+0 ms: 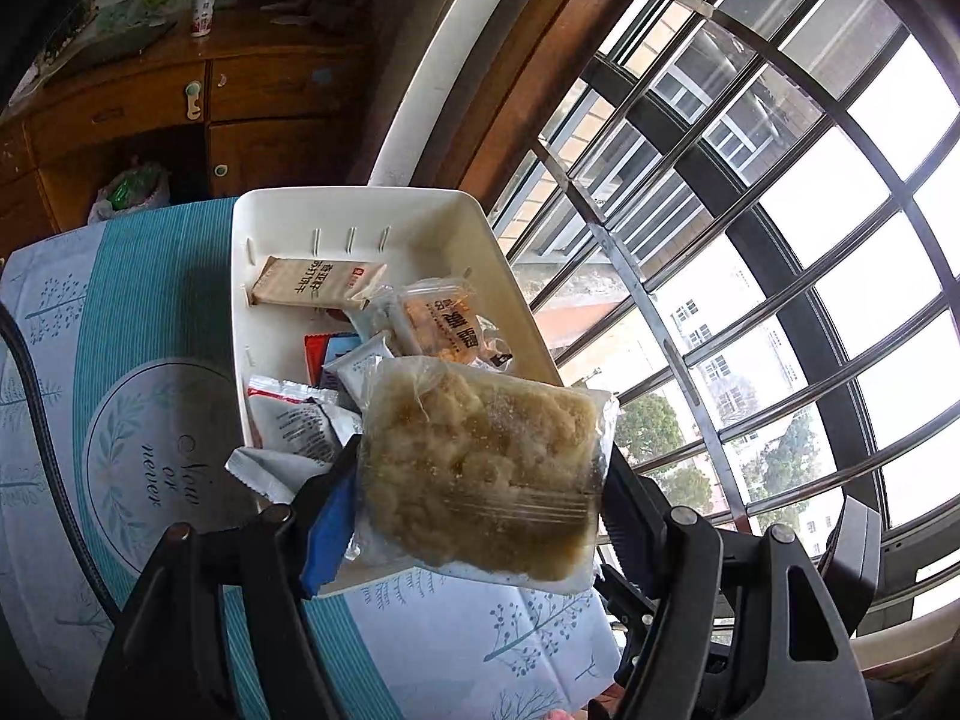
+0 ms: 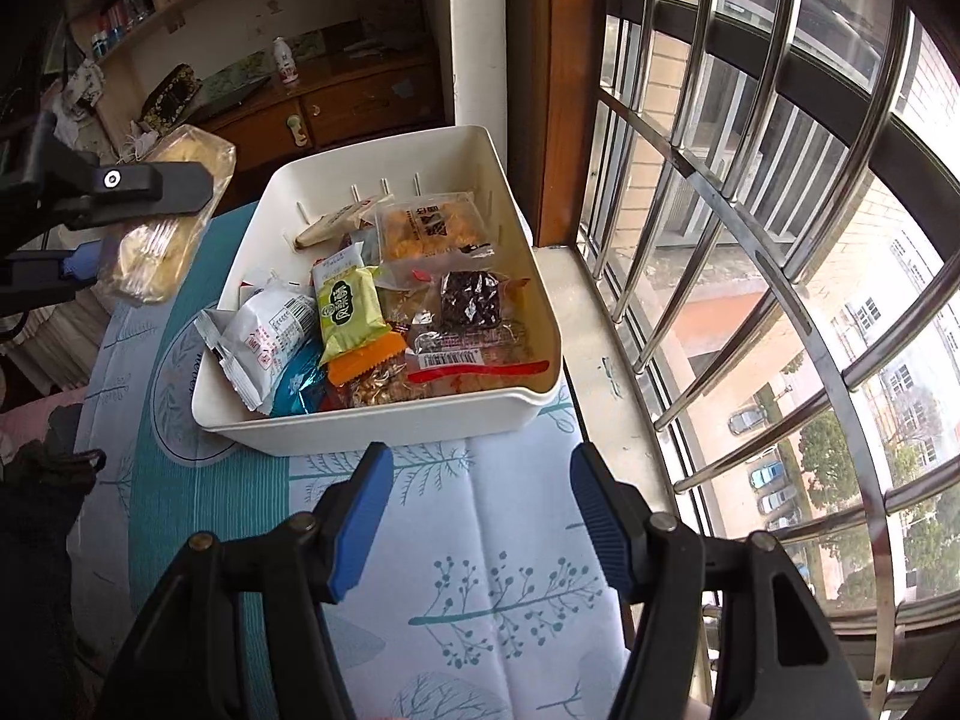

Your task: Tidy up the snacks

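Snacks crowd one white bin on the table by the window, and we count roughly ten wrapped packets there, though the lower ones are buried and hard to tell apart. Our left tongs clamp one clear packet of pale crumbly cake held above the bin's near left corner, while our right tongs gape empty over the cloth just before the bin.
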Demonstrator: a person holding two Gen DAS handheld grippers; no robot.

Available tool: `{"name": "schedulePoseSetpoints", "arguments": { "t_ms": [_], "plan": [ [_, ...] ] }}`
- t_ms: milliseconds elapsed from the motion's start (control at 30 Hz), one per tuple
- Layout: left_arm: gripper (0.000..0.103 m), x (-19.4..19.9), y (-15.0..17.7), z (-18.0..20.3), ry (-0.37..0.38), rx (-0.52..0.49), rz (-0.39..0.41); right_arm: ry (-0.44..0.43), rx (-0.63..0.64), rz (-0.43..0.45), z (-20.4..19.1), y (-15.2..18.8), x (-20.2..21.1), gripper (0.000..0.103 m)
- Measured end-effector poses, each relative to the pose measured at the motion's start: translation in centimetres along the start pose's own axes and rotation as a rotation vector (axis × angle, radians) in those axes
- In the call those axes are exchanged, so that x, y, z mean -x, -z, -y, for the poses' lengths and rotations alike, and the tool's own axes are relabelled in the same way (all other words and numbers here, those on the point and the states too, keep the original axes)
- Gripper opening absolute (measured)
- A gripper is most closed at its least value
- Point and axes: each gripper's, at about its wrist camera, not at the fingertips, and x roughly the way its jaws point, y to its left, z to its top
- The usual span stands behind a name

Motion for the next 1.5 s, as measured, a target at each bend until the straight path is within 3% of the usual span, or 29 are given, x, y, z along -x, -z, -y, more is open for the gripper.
{"name": "schedulePoseSetpoints", "arguments": {
  "t_ms": [333,567,700,1000,1200,1333,1500],
  "plan": [
    [0.088,-0.9,-0.4,-0.7,-0.026,0.066,0.020,-0.037,0.035,0.005,0.8,-0.6,-0.3,0.062],
    [0.089,0.8,1.8,-3.7,-0.041,0.135,0.003,-0.036,0.035,0.001,-0.2,0.0,0.0,0.062],
    [0.093,3.1,4.1,-6.0,-0.048,0.153,0.001,-0.017,0.032,0.006,-1.5,0.3,0.6,0.062],
    [0.096,11.1,11.2,-14.0,-0.169,0.212,-0.011,0.013,0.026,-0.007,-7.3,2.4,2.7,0.062],
    [0.098,16.5,14.2,-17.6,-0.259,0.220,0.013,-0.013,0.005,-0.011,-11.7,3.3,4.6,0.075],
    [0.101,19.7,14.4,-17.2,-0.298,0.219,0.046,-0.020,0.026,-0.001,-13.9,3.0,6.7,0.076],
    [0.102,23.3,13.0,-13.9,-0.325,0.186,0.127,-0.070,0.058,-0.006,-15.2,1.5,9.7,0.080]
  ]
}}
